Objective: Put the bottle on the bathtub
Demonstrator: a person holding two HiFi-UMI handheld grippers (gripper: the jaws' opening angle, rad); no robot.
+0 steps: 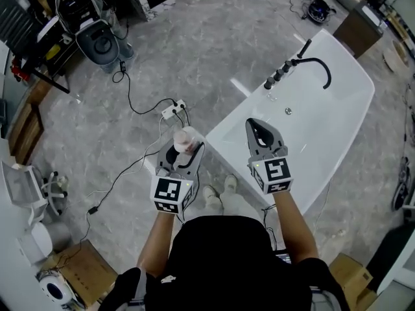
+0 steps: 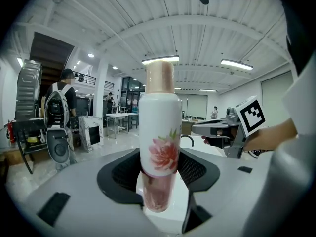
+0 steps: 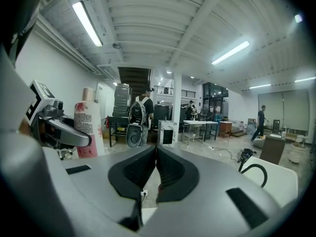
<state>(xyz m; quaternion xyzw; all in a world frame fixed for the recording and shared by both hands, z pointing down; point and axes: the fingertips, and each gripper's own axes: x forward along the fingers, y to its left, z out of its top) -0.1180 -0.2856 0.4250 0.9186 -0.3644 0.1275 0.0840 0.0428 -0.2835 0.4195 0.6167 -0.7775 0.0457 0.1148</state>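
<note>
Nearest us, our left claw [image 1: 184, 146] is clamped on the lower part of the bottle [image 2: 159, 132], one jaw on each side. The bottle is white with a pink flower and a pale pink cap, and it stands upright. It hangs above the floor [image 1: 214, 37], just beside the near end of the bathtub [image 1: 350, 76] and not on it. Our right claw [image 3: 155, 154] is level with the left one, its jaws pressed together with nothing between them, and it hovers over the tub's near part. Below and between the claws we see our shoes [image 1: 220, 190] on the floor. Farther along the tub's left rim stands a black faucet [image 1: 318, 63], its spout curving over the basin. A power strip [image 1: 174, 111] with trailing cables lies on the floor beyond the bottle.
</note>
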